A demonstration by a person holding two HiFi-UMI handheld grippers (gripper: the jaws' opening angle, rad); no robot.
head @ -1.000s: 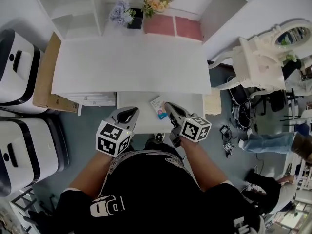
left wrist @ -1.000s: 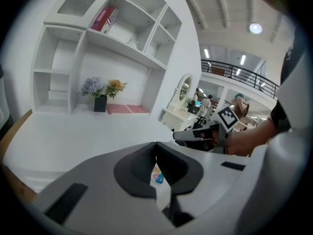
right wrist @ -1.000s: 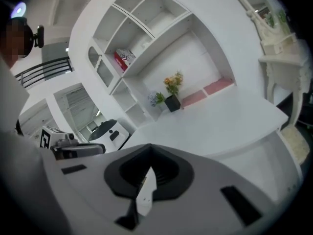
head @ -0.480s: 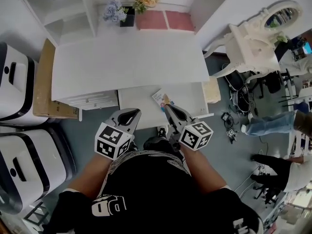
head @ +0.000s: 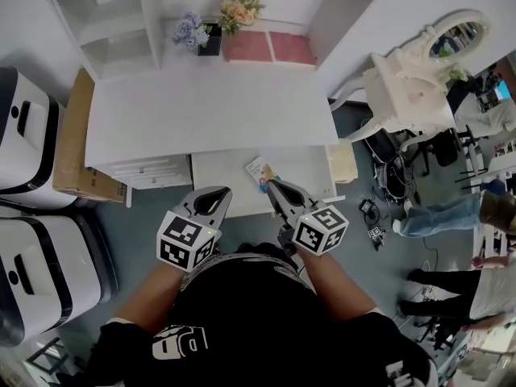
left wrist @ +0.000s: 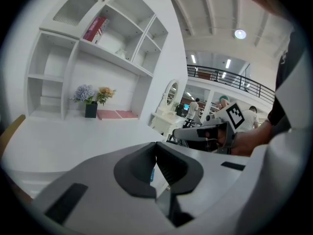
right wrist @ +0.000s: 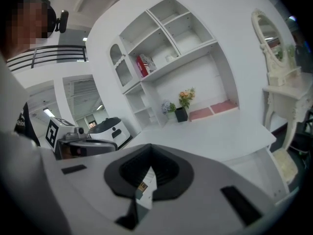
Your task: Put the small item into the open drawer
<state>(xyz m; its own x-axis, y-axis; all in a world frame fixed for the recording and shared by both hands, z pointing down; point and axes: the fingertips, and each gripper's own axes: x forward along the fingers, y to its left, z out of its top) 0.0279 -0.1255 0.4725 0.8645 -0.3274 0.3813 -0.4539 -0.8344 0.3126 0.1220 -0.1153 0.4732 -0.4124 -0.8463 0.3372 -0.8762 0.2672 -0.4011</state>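
Observation:
The small item [head: 260,172], a flat printed packet, lies in the open white drawer [head: 226,176] under the desk's front edge. My right gripper [head: 271,185] is shut, its tips just beside the packet's near right corner and nothing visibly pinched. In the right gripper view the jaws [right wrist: 149,163] meet, and the packet [right wrist: 143,187] shows through the gap below them. My left gripper [head: 216,192] hovers shut over the drawer's near left edge. Its jaws [left wrist: 155,151] also meet, with a blue sliver of the packet [left wrist: 152,174] behind them.
The white desk top [head: 210,115] lies beyond the drawer, with flower pots [head: 205,32] and shelves at the back. A cardboard box [head: 76,135] and white machines [head: 32,119] stand at left. A white vanity [head: 411,95] and people [head: 451,208] are at right.
The head view shifted a little. The right gripper's tips have drawn slightly back from the packet toward me. The packet stays lying in the drawer and both grippers stay shut.

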